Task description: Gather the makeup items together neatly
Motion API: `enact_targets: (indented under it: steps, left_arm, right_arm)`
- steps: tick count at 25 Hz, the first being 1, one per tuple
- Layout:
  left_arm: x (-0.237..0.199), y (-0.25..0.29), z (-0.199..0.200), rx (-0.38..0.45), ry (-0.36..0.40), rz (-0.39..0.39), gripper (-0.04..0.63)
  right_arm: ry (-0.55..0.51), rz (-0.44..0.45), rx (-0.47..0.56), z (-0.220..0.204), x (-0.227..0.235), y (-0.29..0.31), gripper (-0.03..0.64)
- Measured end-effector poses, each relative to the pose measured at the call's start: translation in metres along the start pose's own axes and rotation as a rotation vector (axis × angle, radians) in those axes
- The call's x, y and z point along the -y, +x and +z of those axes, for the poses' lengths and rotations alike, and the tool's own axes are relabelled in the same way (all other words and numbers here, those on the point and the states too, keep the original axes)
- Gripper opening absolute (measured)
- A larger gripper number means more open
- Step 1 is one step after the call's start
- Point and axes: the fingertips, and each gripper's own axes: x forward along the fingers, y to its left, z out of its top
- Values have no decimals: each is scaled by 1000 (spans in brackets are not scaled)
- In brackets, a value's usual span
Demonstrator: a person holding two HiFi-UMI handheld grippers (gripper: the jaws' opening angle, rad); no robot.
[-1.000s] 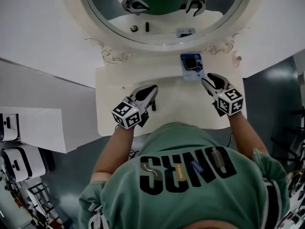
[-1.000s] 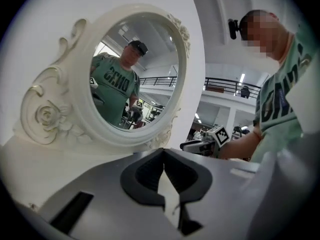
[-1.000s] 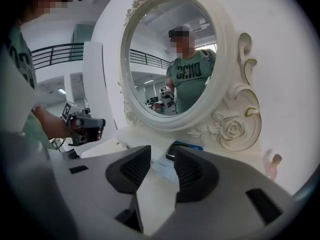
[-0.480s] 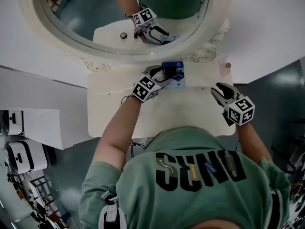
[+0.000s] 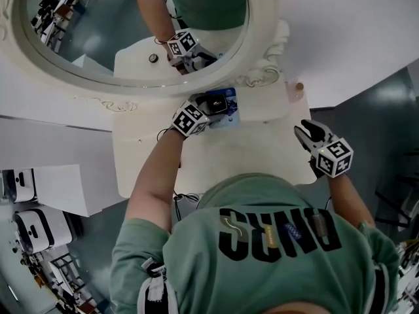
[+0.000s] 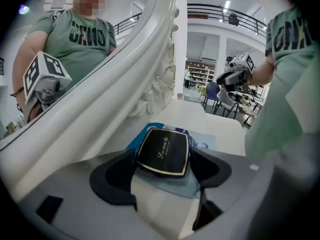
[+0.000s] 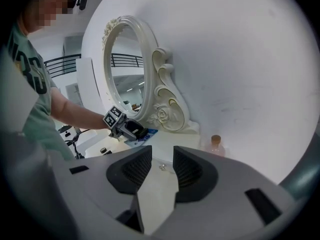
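Black compact (image 6: pixel 164 149): lies shut on the blue packet (image 6: pixel 202 143), just in front of the mirror (image 6: pixel 150 84) base.
Left gripper (image 6: pixel 165 159): jaws opening, straddling the compact, pads not yet pressing.
Right gripper (image 7: pixel 162 166): jaws partly apart, nothing between them, well right of the mirror.
Grip advice: centre both pads on the compact's side edges and close squarely, so the packet isn't dragged.
Containers: compact's contents hidden; small pinkish bottle (image 7: pixel 216 145) stands capped, right of the mirror base.

Quick count on the one desk (image 5: pixel 249 150): one black compact (image 6: pixel 164 151), one blue packet (image 6: pixel 206 140), one small pink bottle (image 7: pixel 216 145) at the far right, one small round item (image 7: pixel 103 150) at the left, one oval mirror (image 5: pixel 262 39)
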Motion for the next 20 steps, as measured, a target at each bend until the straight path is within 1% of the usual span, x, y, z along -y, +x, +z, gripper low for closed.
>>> enact_targets:
  steps: [3, 6, 8, 10, 12, 14, 15, 17, 20]
  left_arm:
    - [-2, -2, 1, 7, -23, -5, 333]
    - [3, -13, 7, 38, -38, 2, 330]
    - [12, -28, 14, 71, -30, 6, 331]
    - [28, -46, 18, 97, -6, 8, 330]
    - [49, -62, 15, 114, 19, 8, 330]
    - [71, -70, -2, 105, 39, 11, 330]
    - [83, -71, -17, 86, 48, 14, 331]
    - [107, -66, -57, 31, 55, 12, 330]
    - [134, -53, -116, -47, 43, 14, 330]
  right_arm:
    - [7, 2, -2, -2, 1, -1, 126]
    - [-1, 19, -2, 1, -4, 1, 124]
    - [-11, 41, 3, 6, -9, 6, 124]
    - [-25, 70, 9, 12, -17, 13, 124]
    - [-42, 97, 14, 16, -25, 20, 124]
    - [-55, 122, 12, 18, -34, 28, 124]
    - [-60, 135, 7, 18, -39, 32, 124]
    - [-69, 161, -10, 15, -48, 41, 124]
    - [-90, 195, -40, 9, -62, 49, 124]
